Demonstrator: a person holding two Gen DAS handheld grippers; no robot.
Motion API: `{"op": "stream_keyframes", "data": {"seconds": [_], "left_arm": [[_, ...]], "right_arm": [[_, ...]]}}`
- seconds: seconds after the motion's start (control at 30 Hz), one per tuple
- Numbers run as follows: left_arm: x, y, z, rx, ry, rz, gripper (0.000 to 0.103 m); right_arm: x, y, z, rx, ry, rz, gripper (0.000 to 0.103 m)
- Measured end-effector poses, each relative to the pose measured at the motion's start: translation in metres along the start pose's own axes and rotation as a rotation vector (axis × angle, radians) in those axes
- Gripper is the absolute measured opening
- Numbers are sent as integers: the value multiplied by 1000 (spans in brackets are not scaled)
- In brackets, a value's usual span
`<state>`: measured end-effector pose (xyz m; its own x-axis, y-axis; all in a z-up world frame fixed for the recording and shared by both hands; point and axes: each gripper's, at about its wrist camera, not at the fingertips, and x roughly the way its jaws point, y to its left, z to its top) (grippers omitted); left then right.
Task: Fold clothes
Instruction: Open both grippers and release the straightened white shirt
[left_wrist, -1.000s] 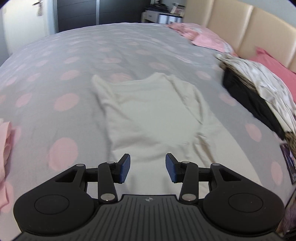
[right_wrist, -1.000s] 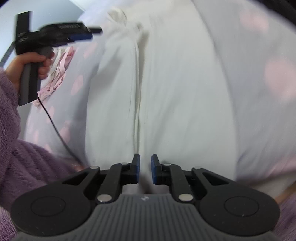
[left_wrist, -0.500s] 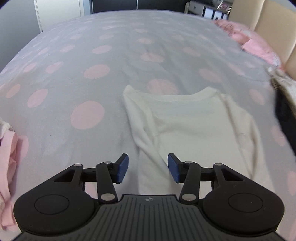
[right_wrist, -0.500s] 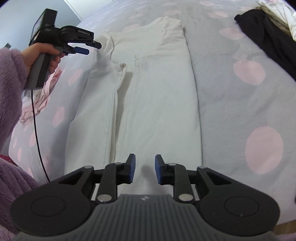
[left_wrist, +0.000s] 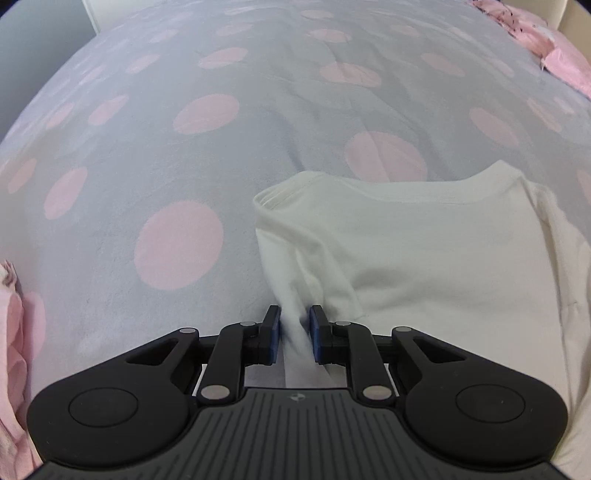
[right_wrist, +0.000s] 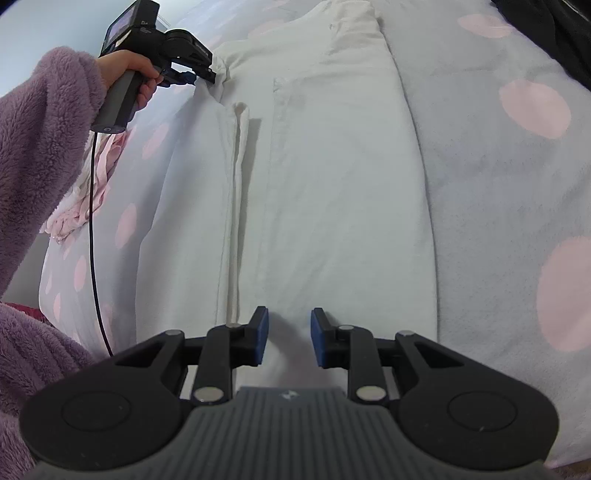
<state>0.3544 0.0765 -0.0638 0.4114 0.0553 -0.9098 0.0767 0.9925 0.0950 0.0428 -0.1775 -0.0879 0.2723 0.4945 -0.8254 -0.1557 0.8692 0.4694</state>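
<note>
The left gripper (left_wrist: 294, 334) had just been closing, its jaws bunching the shoulder edge of the white shirt (left_wrist: 424, 258) lying on the dotted bedspread (left_wrist: 184, 110). The right gripper (right_wrist: 289, 334) stood apart over the hem, jaws having just opened. Step in hand: securing both ends; next, probably, clamp the hem and fold.

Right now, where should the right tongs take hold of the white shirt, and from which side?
Grip the near hem of the white shirt, coming down from above: it lies flat below the right tongs, so only that free edge can be pinched. The left tongs already have cloth between them.
</note>
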Motion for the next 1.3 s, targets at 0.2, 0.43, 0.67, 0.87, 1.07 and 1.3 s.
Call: {"op": "stream_keyframes", "data": {"seconds": [0.2, 0.43, 0.67, 0.87, 1.07, 1.3], "left_arm": [[-17, -5, -9, 17, -85, 45, 19], [-83, 1, -52, 52, -222, -27, 39], [-141, -2, -137, 136, -218, -142, 44], [-165, 2, -213, 183, -181, -178, 44], [-183, 8, -273, 219, -140, -217, 44], [-201, 14, -326, 280, -73, -308, 44]], "right_arm": [[-6, 10, -11, -47, -33, -22, 34], [-21, 23, -28, -148, -81, -15, 42], [-30, 32, -48, -233, -86, -19, 46], [-32, 38, -68, -297, -66, -11, 46], [-31, 35, -87, -325, -23, 1, 46], [-31, 42, -110, -356, 55, 93, 45]]}}
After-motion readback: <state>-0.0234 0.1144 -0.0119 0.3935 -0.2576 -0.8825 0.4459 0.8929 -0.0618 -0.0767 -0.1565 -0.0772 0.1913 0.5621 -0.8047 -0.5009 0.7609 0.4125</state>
